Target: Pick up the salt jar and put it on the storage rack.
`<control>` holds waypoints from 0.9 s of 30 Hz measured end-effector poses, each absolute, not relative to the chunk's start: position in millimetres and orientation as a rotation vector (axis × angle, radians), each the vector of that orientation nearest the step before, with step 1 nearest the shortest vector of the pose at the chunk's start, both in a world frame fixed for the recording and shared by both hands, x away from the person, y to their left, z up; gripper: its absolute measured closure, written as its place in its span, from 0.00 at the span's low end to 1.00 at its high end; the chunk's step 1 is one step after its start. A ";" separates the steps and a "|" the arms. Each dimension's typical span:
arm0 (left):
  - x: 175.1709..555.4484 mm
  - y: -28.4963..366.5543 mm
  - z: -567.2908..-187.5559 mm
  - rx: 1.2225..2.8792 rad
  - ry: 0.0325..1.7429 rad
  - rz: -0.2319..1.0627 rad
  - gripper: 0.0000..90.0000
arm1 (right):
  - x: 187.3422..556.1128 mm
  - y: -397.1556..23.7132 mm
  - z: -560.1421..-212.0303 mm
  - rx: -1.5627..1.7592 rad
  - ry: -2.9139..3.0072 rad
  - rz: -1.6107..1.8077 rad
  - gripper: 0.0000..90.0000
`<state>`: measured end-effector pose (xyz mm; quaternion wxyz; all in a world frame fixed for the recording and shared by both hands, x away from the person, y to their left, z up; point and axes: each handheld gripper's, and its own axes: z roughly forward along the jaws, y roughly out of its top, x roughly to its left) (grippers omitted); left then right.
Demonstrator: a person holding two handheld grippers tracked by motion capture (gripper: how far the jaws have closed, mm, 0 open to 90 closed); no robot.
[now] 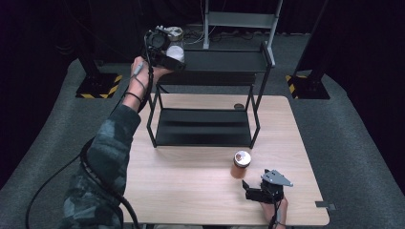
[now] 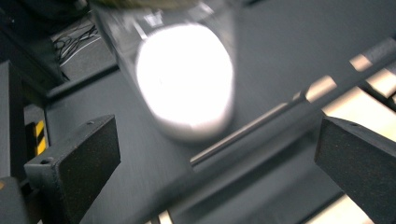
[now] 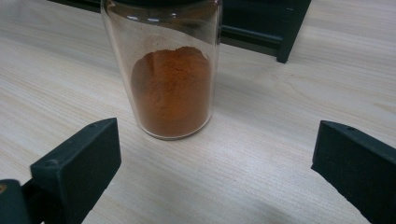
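A glass jar of white powder [image 1: 175,50] [image 2: 187,84] stands on the left end of the top shelf of a black two-tier rack [image 1: 224,61]. My left gripper [image 1: 162,53] [image 2: 217,158] is just in front of it with its jaws wide apart, open and clear of the glass. A glass jar of orange powder [image 1: 240,164] [image 3: 170,79] stands upright on the wooden table [image 1: 191,186] in front of the rack. My right gripper [image 1: 258,190] [image 3: 212,163] rests just short of it, open, with nothing between its pads.
The rack's lower shelf [image 1: 203,126] is bare. A grey metal stand [image 1: 239,21] rises behind the rack. Yellow-black striped feet [image 1: 98,88] [image 1: 305,86] sit on the grey floor at both sides. A small dark round object [image 1: 239,106] lies on the table by the rack's right leg.
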<state>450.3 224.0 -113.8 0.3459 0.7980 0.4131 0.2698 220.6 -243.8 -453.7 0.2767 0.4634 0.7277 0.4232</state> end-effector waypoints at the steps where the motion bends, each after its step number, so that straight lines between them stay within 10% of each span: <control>1: 444.3 225.7 -114.9 2.080 1.058 0.708 0.00 | 220.8 -243.7 -453.6 1.245 1.956 1.136 0.00; 27: 324.3 252.3 -258.2 2.187 0.907 0.764 0.00 | 220.8 -243.1 -453.2 1.247 1.957 1.132 0.00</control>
